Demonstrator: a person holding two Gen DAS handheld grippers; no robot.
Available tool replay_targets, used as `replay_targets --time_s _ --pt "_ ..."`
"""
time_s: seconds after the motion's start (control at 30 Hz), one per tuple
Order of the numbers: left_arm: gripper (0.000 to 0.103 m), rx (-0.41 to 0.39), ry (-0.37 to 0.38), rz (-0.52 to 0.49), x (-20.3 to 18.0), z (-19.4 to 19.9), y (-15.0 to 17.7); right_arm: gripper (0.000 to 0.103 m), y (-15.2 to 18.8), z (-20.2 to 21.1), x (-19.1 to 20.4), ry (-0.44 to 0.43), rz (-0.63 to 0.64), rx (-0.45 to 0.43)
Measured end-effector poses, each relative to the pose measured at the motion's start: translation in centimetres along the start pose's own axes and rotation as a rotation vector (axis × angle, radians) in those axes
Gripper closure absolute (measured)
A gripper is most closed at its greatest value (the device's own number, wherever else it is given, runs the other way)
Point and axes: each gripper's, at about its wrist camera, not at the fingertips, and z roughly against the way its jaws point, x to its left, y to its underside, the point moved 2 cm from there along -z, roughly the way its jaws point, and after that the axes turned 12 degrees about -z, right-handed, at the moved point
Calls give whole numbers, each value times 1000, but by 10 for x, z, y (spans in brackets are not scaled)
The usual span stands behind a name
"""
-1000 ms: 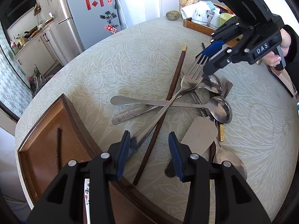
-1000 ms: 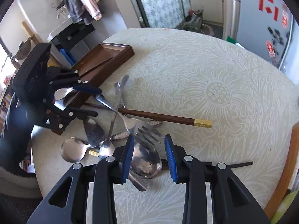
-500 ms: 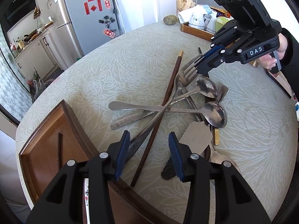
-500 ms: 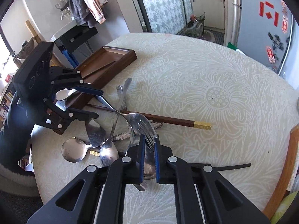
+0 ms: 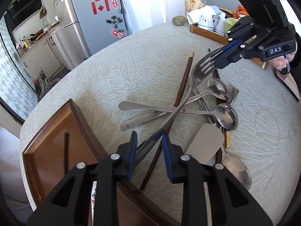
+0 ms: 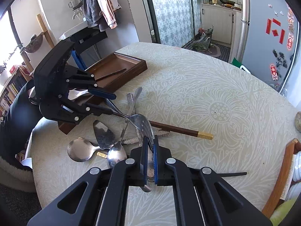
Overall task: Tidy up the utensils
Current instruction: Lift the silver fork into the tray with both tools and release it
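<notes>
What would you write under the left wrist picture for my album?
Right hand-held gripper pinches the fork's tines while the left hand-held gripper closes around its handle, beside the wooden tray.

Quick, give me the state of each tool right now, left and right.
Left tool: jaws closing around the fork handle, a gap showing at one pad.
Right tool: shut on the fork's tines, that end lifted off the table.

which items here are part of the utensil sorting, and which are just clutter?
Job:
- fork, tines clamped in right gripper; left gripper jaws closing around its handle
- spoons
- chopstick
- cake server
- wooden tray

Clutter:
- far tray of cups
- jar
- fridge
- stone
</notes>
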Motion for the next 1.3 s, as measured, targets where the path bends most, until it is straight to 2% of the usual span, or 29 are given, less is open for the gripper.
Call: replay_targets --time_s 0.17,0.33,0.37,0.43,0.5,0.57,0.6,0.63,0.67,0.73,0.97,1.1,1.3 --pt "78 -7 -16 -29 -5 2 -3 98 -1 6 -1 0 3 -24" --pt "78 -9 13 -49 -6 4 -4 99 0 13 1 -21 14 -30" --pt "76 -14 28 -56 -6 3 -5 99 1 12 1 -20 18 -25" --pt "64 -4 39 -73 -9 -1 -6 99 1 11 2 -25 18 -28" --pt "59 -1 44 -96 -14 -4 -12 100 1 12 4 -34 21 -38" --pt "58 -7 44 -109 -17 -5 -15 100 1 13 6 -43 23 -45" --pt "62 -7 41 -108 -18 -6 -17 100 1 14 6 -41 26 -45" --pt "77 -2 23 -101 -17 -7 -18 100 1 14 6 -39 26 -46" --pt "81 0 0 -91 -13 -6 -19 100 2 15 5 -40 23 -45" --pt "82 -2 26 -83 -13 -5 -20 100 2 17 5 -37 24 -52" --pt "84 -22 3 -92 -16 7 -22 100 -5 31 14 -28 40 -85" --pt "85 -46 17 -71 -12 22 -21 99 -13 41 26 -29 60 -104" --pt "85 -58 -33 -29 2 58 -10 99 -38 46 60 -55 127 -133"
